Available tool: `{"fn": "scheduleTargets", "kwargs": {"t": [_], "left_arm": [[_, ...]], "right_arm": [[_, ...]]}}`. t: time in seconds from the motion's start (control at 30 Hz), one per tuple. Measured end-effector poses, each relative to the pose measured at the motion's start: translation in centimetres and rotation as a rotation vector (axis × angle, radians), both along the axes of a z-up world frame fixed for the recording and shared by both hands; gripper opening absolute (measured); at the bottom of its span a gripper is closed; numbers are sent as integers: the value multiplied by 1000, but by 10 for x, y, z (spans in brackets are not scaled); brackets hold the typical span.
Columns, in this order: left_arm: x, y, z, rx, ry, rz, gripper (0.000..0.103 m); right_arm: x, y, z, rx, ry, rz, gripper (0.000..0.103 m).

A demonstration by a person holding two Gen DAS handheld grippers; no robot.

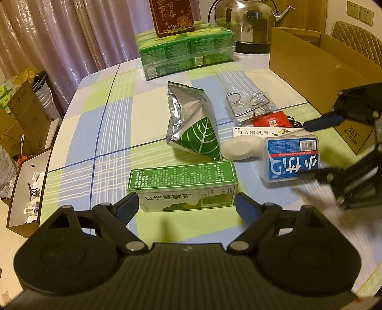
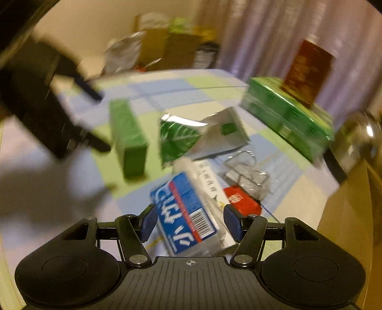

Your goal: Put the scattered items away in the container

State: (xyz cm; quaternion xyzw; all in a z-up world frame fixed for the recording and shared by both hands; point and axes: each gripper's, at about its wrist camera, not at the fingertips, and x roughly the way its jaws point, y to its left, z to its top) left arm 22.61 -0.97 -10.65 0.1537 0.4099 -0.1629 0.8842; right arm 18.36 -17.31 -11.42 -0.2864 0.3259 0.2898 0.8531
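Black linkages and blue-padded fingers of the left hand-held gripper (image 1: 187, 205) fill the bottom of its view, spread wide with nothing between them, poised either side of a green medicine box (image 1: 183, 184) that lies flat on the checked tabletop (image 1: 107, 119); it looks lined up to close on that box. To its right, the right hand-held gripper (image 2: 188, 221) is also spread open, its pads straddling a clear floss-pick case with a blue label (image 2: 188, 217) without clamping it, so the grab seems about to happen; that view is smeared by motion. Around the case the loose things lie crowded together: a white ointment box (image 1: 257, 132) just behind it, a pale oval bar (image 1: 238, 149) touching its left end, a small red packet (image 1: 271, 121), and a wire rack in clear wrap (image 1: 248, 105). A silver pouch with a green leaf print (image 1: 194, 124) slumps on its side between the green box and this cluster. The open cardboard box (image 1: 317, 66), likely the container, stands at the right edge of the tabletop, near the right arm. Farther back sit a wrapped stack of green tissue packs (image 1: 186, 52), a red tin (image 1: 173, 16) on top, and a steel kettle (image 1: 248, 21).
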Motion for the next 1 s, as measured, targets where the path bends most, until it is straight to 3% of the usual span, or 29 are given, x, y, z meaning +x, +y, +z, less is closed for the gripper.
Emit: {"fn": "scheduleTargets", "kwargs": {"t": [0.13,0.23,0.37,0.47,0.53,0.63,0.73,0.9,1.0], "left_arm": [[0,1,-2,-5,7,1,86],[0,2,-3,-3,10,2,86],[0,4,-3,-2,11,2,86],[1,8,-5,13,8,2,88],[2,11,-8,33,-5,-1,92],[4,13,-11,90,-41,-24,93],[10,11,-16,129,-60,-67,93],[29,6,-24,111,-52,-157,95],[35,7,-30,80,2,-167,94]], "right_arm": [[-5,7,-17,-120,-45,48,59],[-1,6,-17,-108,-23,22,59],[11,-3,-4,23,114,-90,59],[20,-19,6,231,305,-193,54],[21,-25,9,278,357,-222,54],[18,-22,7,203,317,-214,54],[16,-21,2,194,327,-205,54],[17,-22,-1,183,322,-185,56],[19,-25,-2,196,331,-192,57]]}}
